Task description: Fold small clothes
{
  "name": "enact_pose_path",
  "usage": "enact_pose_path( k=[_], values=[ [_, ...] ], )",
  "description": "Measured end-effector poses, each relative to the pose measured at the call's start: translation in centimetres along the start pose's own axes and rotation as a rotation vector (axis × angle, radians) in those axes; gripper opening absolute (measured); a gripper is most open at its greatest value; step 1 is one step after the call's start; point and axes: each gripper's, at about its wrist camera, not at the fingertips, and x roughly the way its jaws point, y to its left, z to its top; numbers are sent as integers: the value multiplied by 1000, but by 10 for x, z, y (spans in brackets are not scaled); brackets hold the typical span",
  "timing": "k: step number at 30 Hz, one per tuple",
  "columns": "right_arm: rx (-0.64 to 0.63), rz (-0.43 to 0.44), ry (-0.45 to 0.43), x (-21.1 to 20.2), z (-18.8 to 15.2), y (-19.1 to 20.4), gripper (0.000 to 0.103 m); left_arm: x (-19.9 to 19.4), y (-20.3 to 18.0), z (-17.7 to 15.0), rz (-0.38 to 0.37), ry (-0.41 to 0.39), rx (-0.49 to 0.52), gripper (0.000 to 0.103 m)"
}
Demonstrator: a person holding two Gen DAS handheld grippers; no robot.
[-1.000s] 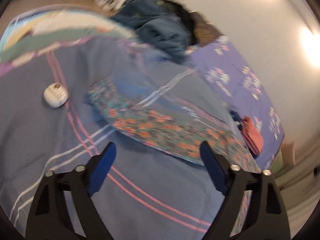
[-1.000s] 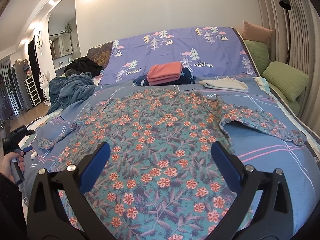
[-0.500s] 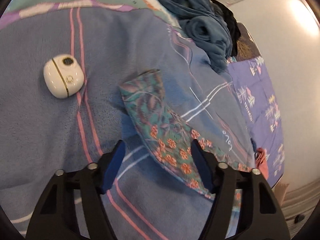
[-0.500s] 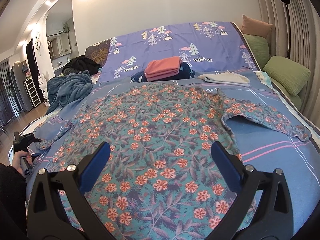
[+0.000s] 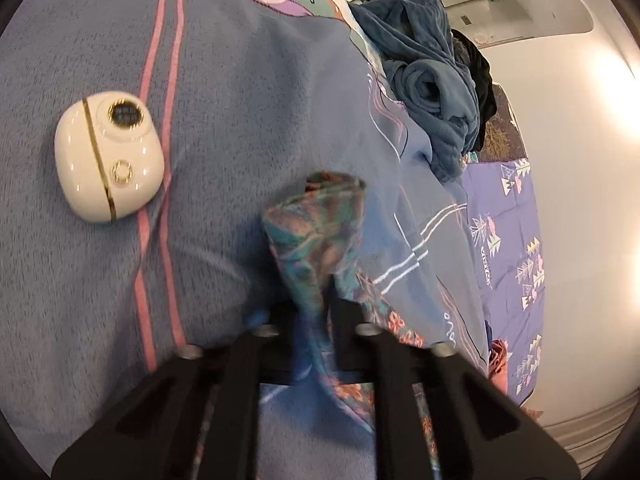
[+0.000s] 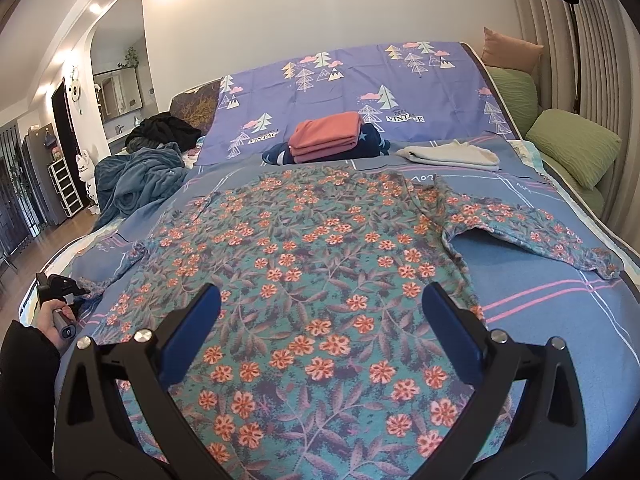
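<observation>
Bed sheet w/ white case beside floral shirt cuff, pinched in left tool; right tool agape above.

The shirt lay spread flat on the bed. Beyond it, a stack of folded clothes sat centrally, a folded garment to its right, a crumpled blanket far left, and pillows far right.

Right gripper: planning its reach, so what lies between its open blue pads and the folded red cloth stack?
Only the spread floral shirt, seen in the right wrist view.
</observation>
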Motion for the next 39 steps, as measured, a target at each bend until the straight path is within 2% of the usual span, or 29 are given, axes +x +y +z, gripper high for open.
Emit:
enact_pose_path(
  k=[5,11,13,16,17,21,23,26,28,30,33,36,39],
  values=[
    [15,1,-12,-6,0,-2,101,-18,-33,-2,-25,-40,126,2],
    [60,42,-4,-10,2,-7,101,-41,-102,-14,-125,-49,268,2],
    [120,126,18,-9,4,-15,101,-45,-128,-23,-172,-36,309,2],
    [257,317,79,2,11,-34,101,-50,-166,-43,-246,-5,369,2],
    [303,389,105,9,15,-41,101,-51,-178,-53,-271,8,389,2],
    [395,551,163,25,33,-50,101,-49,-227,-97,-362,81,471,2],
    [454,675,203,37,50,-55,101,-44,-246,-117,-398,127,483,2],
    [540,790,260,58,74,-61,101,-34,-273,-151,-444,199,501,2],
    [592,845,303,80,91,-67,101,-27,-290,-177,-468,245,516,2],
    [629,854,357,107,106,-70,101,-21,-305,-202,-487,284,529,2],
    [611,900,421,151,124,-62,101,-14,-329,-249,-519,331,578,2],
    [568,942,506,197,129,-48,101,-5,-341,-290,-553,374,597,2],
    [620,987,574,243,126,-47,101,15,-344,-343,-557,428,637,2]
  ],
)
